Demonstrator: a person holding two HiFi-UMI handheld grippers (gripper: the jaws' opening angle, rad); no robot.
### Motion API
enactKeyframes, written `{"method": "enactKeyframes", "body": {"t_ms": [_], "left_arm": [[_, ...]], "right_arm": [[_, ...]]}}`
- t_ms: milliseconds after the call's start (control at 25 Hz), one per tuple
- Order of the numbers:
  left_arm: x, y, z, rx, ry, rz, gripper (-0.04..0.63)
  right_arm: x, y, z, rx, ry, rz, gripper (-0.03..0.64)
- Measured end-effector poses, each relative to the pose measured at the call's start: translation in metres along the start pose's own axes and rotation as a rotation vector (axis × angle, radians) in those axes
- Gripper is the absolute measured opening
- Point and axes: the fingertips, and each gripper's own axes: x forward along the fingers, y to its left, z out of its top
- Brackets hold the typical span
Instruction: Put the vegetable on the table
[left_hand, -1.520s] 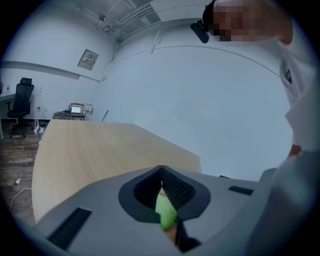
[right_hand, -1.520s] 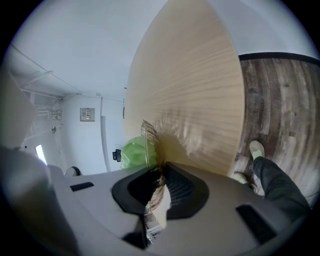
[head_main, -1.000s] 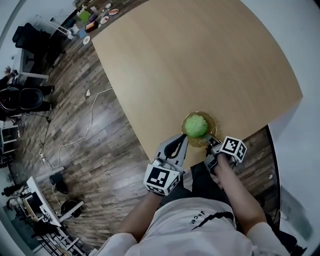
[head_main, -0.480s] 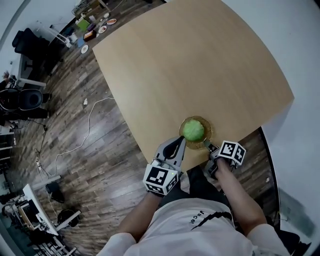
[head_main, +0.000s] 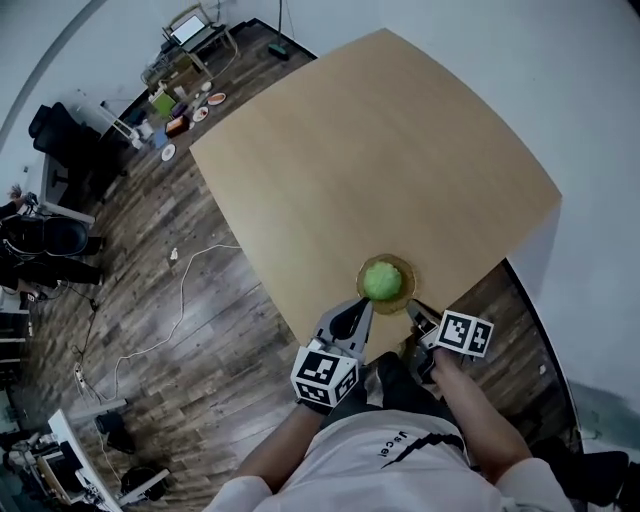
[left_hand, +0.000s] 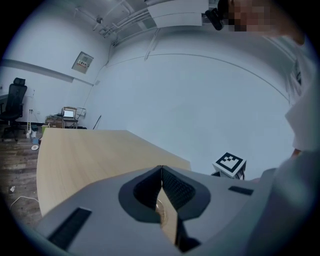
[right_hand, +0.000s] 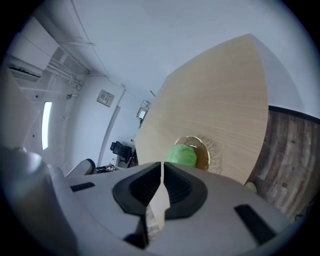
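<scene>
A round green vegetable (head_main: 382, 280) sits on a small golden plate (head_main: 408, 291) at the near edge of the light wooden table (head_main: 370, 170). My left gripper (head_main: 358, 305) hovers just short of the plate on its near left, jaws shut and empty. My right gripper (head_main: 412, 308) is at the plate's near right; its jaws are closing and stand almost together with nothing between them. The right gripper view looks over the right gripper's (right_hand: 162, 165) tips at the vegetable (right_hand: 181, 156) and plate (right_hand: 202, 152). In the left gripper view, the left gripper's (left_hand: 161, 170) jaws meet over the table (left_hand: 85, 150).
The table's near edge runs right under both grippers, with dark wood floor (head_main: 200, 330) below. A white cable (head_main: 180, 290) lies on the floor at the left. Office chairs (head_main: 50, 235) and a cluttered shelf (head_main: 180, 90) stand at the far left.
The head view has pulled back, so the table looks smaller. Both grippers stay near the plate at the table's edge. The vegetable has not moved off the plate.
</scene>
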Motion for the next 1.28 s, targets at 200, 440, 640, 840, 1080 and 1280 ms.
{"method": "enactKeyframes", "body": {"t_ms": [200, 440, 640, 840, 1080, 1280], "left_arm": [[-0.021, -0.023, 0.01, 0.015, 0.009, -0.056, 0.014], [-0.045, -0.049, 0.033, 0.041, 0.007, -0.109, 0.014], [-0.072, -0.058, 0.053, 0.046, -0.041, -0.146, 0.014], [-0.082, -0.07, 0.055, 0.066, -0.067, -0.168, 0.014], [-0.097, -0.075, 0.066, 0.078, -0.091, -0.178, 0.014], [-0.114, -0.074, 0.089, 0.073, -0.108, -0.187, 0.014]], "right_arm": [[-0.033, 0.066, 0.003, -0.137, -0.103, 0.105, 0.021], [-0.076, 0.124, 0.002, -0.34, -0.218, 0.162, 0.015], [-0.097, 0.157, -0.008, -0.464, -0.293, 0.167, 0.014], [-0.112, 0.161, -0.014, -0.479, -0.35, 0.174, 0.014], [-0.127, 0.172, -0.018, -0.492, -0.394, 0.162, 0.014], [-0.136, 0.197, -0.018, -0.508, -0.406, 0.147, 0.014]]}}
